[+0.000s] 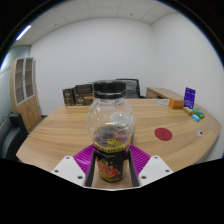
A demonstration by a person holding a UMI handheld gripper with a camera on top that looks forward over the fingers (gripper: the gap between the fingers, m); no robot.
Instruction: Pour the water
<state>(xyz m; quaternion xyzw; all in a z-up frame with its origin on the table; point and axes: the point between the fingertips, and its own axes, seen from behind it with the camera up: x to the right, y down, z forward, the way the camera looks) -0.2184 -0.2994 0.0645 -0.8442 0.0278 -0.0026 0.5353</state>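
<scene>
Between jaws, clear jar (pixel 110 130), gripped

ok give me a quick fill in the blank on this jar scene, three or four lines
1. The clear jar has a lid coloured ____.
2. The jar sits ____ the two pink-padded fingers of the gripper.
3. The small flat disc on the wooden table is ____.
4. The box at the table's far end is ____.

Missing words: black; between; red; purple
</scene>
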